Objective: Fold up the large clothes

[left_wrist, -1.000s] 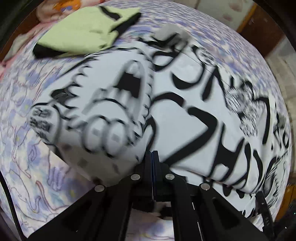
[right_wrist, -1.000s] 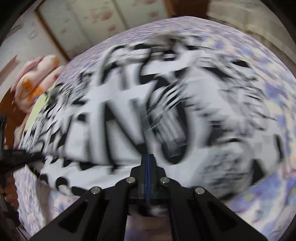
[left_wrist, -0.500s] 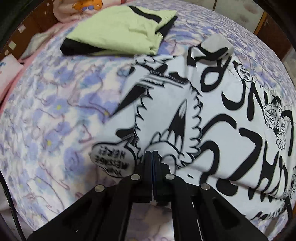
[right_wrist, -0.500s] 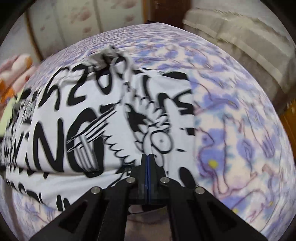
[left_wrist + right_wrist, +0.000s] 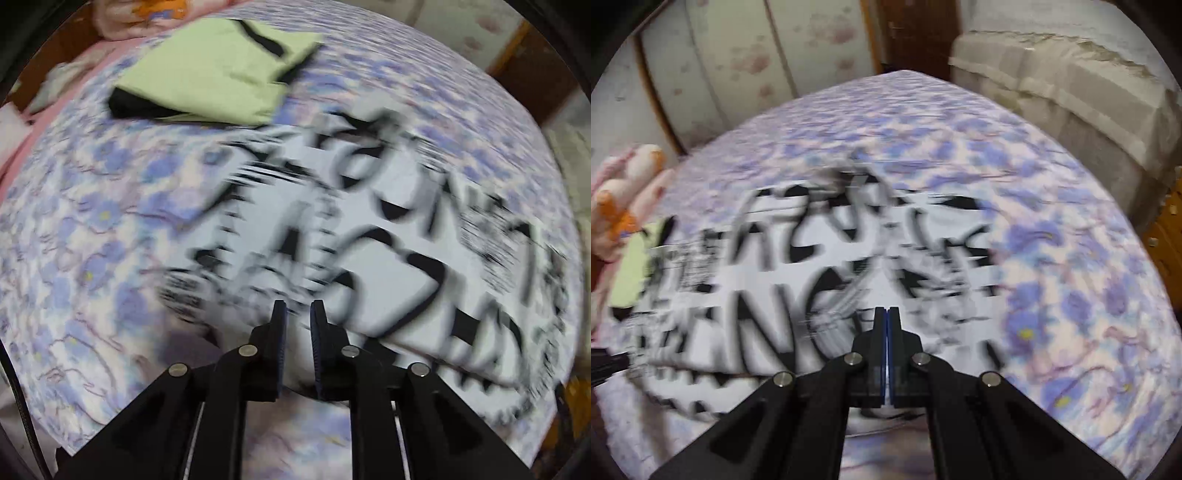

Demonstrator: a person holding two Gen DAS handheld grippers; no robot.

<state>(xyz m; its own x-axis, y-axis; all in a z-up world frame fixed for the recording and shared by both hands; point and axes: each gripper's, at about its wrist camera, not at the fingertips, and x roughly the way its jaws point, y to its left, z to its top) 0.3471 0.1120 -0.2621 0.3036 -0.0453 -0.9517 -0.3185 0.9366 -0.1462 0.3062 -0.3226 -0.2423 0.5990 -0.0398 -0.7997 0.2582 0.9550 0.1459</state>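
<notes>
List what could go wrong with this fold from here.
1. The left gripper has just been opening, with nothing visibly pinched between its fingers, while the right gripper is shut low over the printed white shirt. If it still holds an edge, lifting may drag the fold open.
2. The shirt lies close to the folded green garment; a sweep could disturb it.

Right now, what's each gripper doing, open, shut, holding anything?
Left gripper: jaws just opened, nothing pinched, printed shirt below.
Right gripper: jaws shut; any pinched shirt fabric can't be told.
</notes>
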